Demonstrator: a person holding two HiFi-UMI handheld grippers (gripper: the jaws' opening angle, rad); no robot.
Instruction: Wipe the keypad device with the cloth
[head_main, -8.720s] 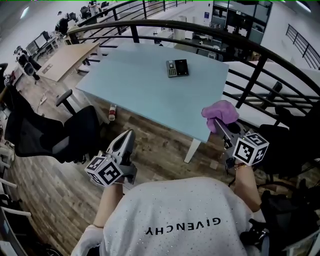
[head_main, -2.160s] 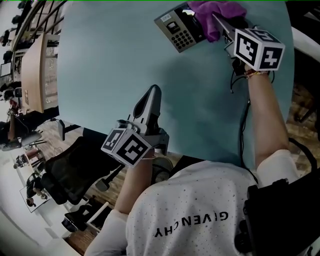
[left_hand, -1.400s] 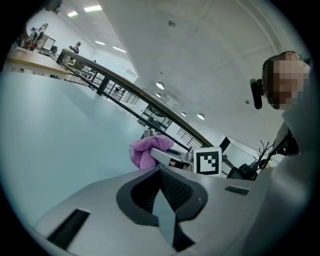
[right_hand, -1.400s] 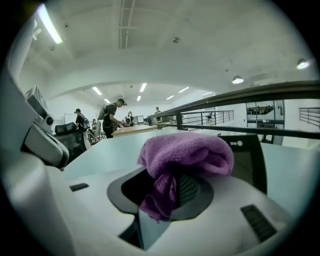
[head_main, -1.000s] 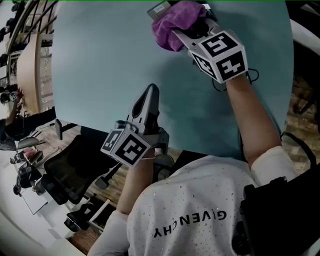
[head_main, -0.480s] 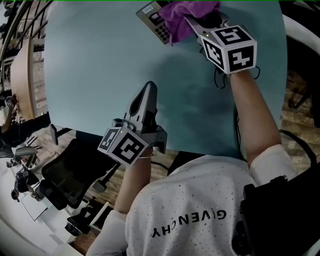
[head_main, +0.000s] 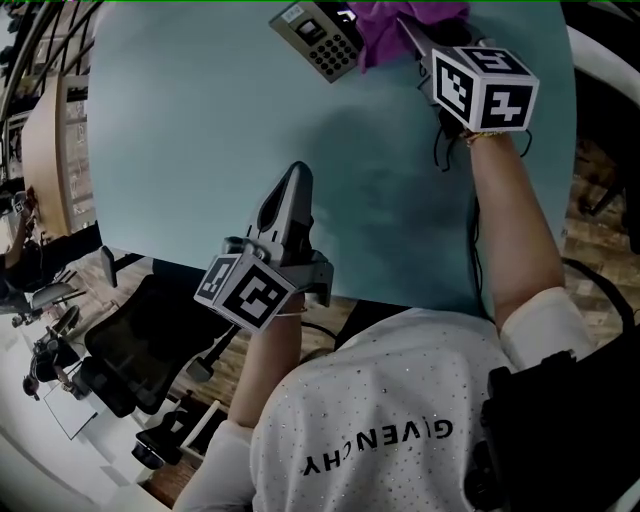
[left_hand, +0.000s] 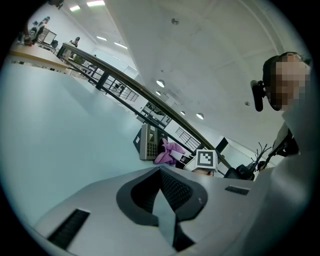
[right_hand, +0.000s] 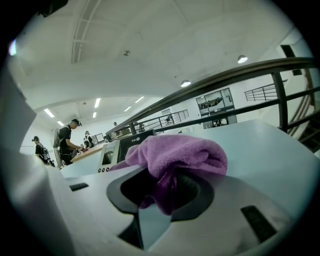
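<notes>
The grey keypad device lies at the far edge of the pale blue table. A purple cloth rests over the device's right end, and my right gripper is shut on it. In the right gripper view the cloth bulges out of the right gripper, with the device just behind to the left. My left gripper is shut and empty over the table's near part, well short of the device. The left gripper view shows the left gripper, the device and the cloth ahead.
A black office chair stands below the table's near left edge. A cable trails along my right arm. A dark railing runs behind the table, and people stand at a far desk.
Over the last second my right gripper has swept the cloth to the right across the device, uncovering its keypad. My left gripper has stayed in place.
</notes>
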